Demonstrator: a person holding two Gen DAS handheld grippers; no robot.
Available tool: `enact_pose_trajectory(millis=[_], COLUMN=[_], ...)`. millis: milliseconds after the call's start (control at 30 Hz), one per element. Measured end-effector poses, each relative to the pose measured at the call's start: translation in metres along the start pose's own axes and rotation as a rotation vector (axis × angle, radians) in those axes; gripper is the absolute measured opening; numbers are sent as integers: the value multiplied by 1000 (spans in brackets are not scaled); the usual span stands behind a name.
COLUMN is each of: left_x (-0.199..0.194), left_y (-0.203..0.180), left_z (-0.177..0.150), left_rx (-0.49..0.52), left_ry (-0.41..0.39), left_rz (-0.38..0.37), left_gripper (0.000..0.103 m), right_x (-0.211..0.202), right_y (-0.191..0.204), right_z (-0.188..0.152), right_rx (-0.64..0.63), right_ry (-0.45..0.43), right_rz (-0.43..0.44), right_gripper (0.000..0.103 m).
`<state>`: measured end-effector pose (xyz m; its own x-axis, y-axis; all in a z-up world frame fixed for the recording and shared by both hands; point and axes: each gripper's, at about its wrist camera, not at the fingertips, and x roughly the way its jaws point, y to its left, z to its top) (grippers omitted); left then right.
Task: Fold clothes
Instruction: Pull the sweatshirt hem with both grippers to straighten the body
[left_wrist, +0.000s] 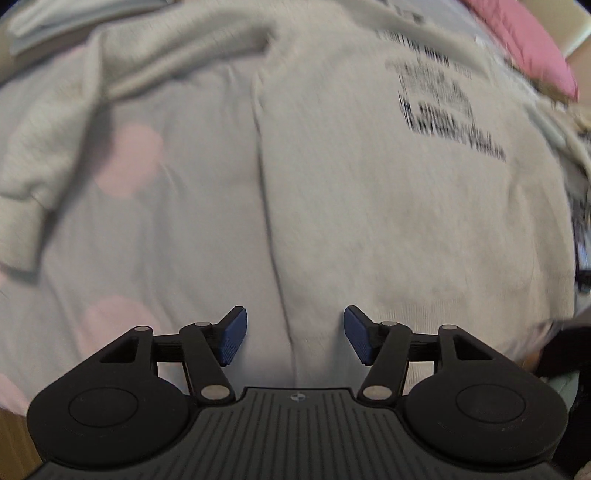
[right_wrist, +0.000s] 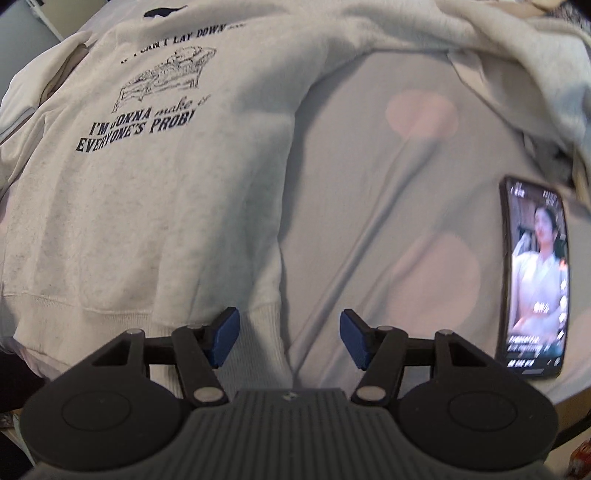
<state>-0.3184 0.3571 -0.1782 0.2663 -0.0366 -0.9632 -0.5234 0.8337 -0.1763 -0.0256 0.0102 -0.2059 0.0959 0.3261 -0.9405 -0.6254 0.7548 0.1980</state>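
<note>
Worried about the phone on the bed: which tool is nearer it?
Right. The right tool hovers beside the phone; the left tool is over the sweatshirt, with no phone in its view.

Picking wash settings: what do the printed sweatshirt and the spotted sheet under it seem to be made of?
Sweatshirt: looks like heathered cotton-blend fleece knit, matte, with a ribbed hem and dark printed lettering. Spotted sheet: seems a thin, smooth woven fabric, creasing in fine soft lines; the exact fibre can't be told.

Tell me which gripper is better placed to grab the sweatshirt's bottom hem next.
Right. The right gripper hangs open over the ribbed hem corner of the sweatshirt. The left gripper, also open, faces a flat panel beside a crease, with no hem between its fingers.
</note>
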Motion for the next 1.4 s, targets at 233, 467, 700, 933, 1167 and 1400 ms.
enact_pose_trajectory(millis=[233,467,700,933,1167,1400], left_x=[23,0,-65,-121,-116,-32], left_y=[-26,-28,-19,-30,-34,-36], left_z=[-10,-7,-2,-2,-26,-34], left_rx=[92,40,-32,0,71,104], left_ry=[60,17,-102,-123,27,223], left_rz=[26,-30,-163,-155,-116,-7], left_gripper=[42,7,4,3,3,3], right_x=[8,-12,-90,-146,-145,-82], right_y=[7,18,9,13,17,19], right_z=[-2,-5,1,-3,-20,-22], right_rx=[3,-48,-88,-264,-384,-433], right_ry=[37,3,-86,-27,124,265], right_rz=[48,25,-11,-132,-150,-158], right_gripper=[28,10,9,8,7,6])
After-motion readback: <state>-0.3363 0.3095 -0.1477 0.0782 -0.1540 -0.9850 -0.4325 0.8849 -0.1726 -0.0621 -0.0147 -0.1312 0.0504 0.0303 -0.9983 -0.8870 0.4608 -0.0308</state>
